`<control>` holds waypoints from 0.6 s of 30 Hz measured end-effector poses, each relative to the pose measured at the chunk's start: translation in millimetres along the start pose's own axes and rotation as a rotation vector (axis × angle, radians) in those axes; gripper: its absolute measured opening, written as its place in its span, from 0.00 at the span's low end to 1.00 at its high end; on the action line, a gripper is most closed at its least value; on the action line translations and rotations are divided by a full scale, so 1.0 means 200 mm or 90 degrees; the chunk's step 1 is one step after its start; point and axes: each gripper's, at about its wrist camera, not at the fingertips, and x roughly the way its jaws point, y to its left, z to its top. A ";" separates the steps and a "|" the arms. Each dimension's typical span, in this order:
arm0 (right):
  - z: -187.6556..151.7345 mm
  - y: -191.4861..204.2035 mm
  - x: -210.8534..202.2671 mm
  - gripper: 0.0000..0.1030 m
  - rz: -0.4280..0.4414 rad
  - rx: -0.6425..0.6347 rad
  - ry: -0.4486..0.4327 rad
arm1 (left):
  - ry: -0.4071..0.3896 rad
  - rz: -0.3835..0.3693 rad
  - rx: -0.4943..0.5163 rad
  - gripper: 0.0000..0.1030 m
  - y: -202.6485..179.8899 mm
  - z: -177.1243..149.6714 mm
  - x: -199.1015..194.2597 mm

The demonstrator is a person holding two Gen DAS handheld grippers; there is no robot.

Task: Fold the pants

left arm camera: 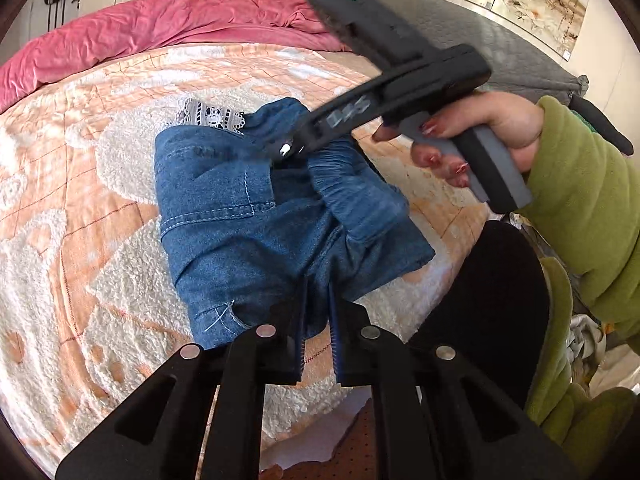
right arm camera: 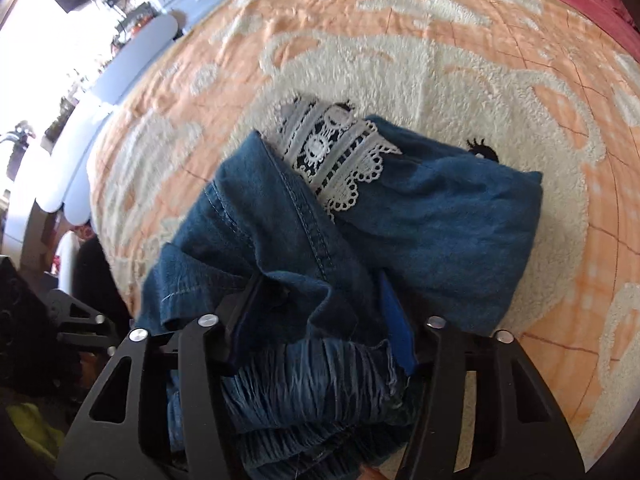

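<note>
Both my grippers pinch the pants (left arm camera: 240, 216): left gripper (left arm camera: 318, 344) near-closed on a fold, right gripper (right arm camera: 320, 340) around bunched waistband, pad contact hidden.

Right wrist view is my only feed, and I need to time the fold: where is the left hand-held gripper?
Observer: The left hand-held gripper is shut on the near edge of the pants.
Operator: Does the whole garment lie on the bed?
Observer: Yes, all of it is on the blanket, short of its edge.
Operator: Who holds the right hand-held gripper?
Observer: A hand in a green sleeve.
</note>
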 end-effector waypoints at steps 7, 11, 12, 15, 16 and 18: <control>0.05 0.25 -0.18 0.13 -0.139 -0.141 -0.116 | -0.007 -0.015 -0.035 0.09 0.03 0.00 0.01; 0.09 0.19 -0.09 0.00 -0.227 -0.145 -0.092 | -0.002 -0.014 -0.035 0.09 0.02 -0.01 0.02; 0.08 0.15 -0.06 0.00 -0.230 -0.135 -0.077 | -0.001 -0.018 -0.040 0.09 0.02 -0.01 0.03; 0.03 0.05 -0.05 0.00 -0.167 -0.070 -0.075 | -0.002 -0.023 -0.048 0.09 0.02 -0.01 0.03; 0.02 0.04 -0.09 0.00 -0.156 -0.060 -0.089 | -0.003 -0.025 -0.050 0.09 0.03 -0.01 0.03; -0.01 0.04 -0.17 0.01 -0.137 -0.049 -0.118 | -0.002 -0.024 -0.049 0.10 0.02 -0.01 0.04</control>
